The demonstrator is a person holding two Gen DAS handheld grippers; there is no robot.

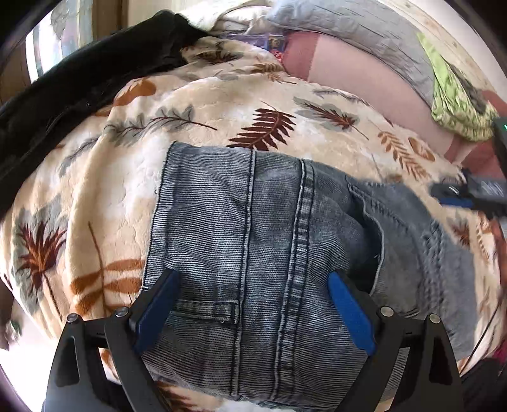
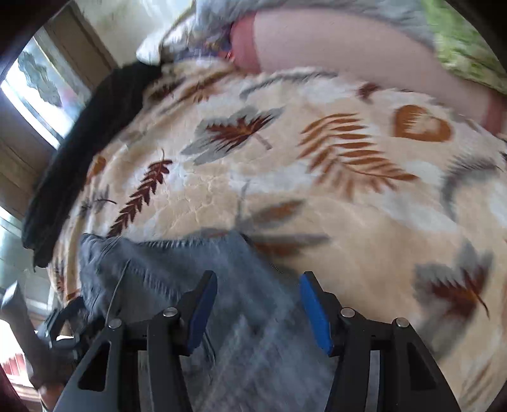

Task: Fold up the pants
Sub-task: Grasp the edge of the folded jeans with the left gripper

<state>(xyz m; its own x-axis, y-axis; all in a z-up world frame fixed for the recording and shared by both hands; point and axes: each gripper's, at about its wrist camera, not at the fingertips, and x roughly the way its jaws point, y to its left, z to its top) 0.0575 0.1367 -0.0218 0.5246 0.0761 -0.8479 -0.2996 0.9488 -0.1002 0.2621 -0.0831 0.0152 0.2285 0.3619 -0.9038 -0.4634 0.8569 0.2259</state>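
Observation:
Blue-grey jeans (image 1: 253, 222) lie folded on a cream blanket with a leaf print (image 1: 221, 104). A belt loop and the thick seams face up. My left gripper (image 1: 253, 279) hovers over the jeans with its blue pads (image 1: 348, 310) spread wide, and the denim shows flat between them without being pinched. In the blurred right wrist view the jeans (image 2: 177, 272) reach in from the lower left. My right gripper (image 2: 258, 277) stands open above their edge, nothing pressed between its pads. The right gripper (image 1: 465, 193) also shows at the right edge of the left wrist view.
A black garment (image 1: 79, 82) lies along the blanket's far left edge. A pink pillow (image 1: 358, 73), a grey pillow (image 1: 364, 28) and a green patterned cloth (image 1: 456, 95) sit at the back. A window (image 2: 41, 85) is on the left.

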